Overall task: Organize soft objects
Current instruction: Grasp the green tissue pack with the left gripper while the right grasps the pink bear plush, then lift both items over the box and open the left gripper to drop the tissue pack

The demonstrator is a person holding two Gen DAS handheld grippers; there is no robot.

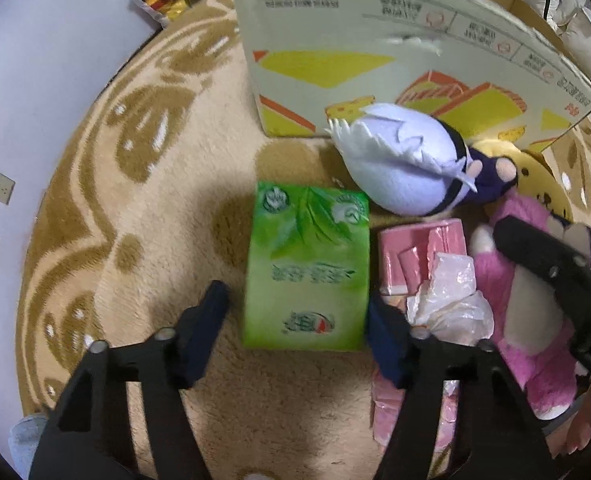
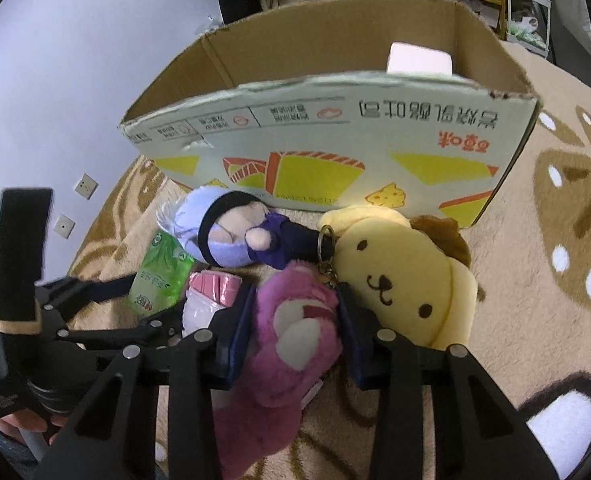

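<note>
1. Two claws at work over a beige patterned rug [image 1: 147, 216], in front of an open cardboard box [image 2: 335, 152] with a white block inside.
2. Right claw [image 2: 295, 320] clamped on the pink plush bear [image 2: 291, 344], pads pressing both sides of its furry body; visibly squashed between them, so soft, light and springy.
3. Judged a safe grip at the thick middle of the bear; likely to sag at both ends when lifted, and apt to slip free if held by fur alone.
4. Left claw [image 1: 295, 328] apart, straddling the near end of the green tissue pack [image 1: 307, 268]; right pad at or just beside the pack's edge, left pad clear of it with rug showing between.
5. Green tissue pack lying flat on the rug, wrapped in glossy film: probably light, yielding under squeeze, and slippery; best taken across its narrow width, deep enough to dent the filling.
6. Pink tissue pack [image 1: 419, 256] just beside the green one, torn open with loose crinkled film; apt to spill if gripped by the wrapper.
7. Lavender-haired plush doll [image 1: 407, 172] lying against the box wall, and yellow dog plush [image 2: 407, 272] with a key ring beside the bear: both soft, best pinched at the head or body.
</note>
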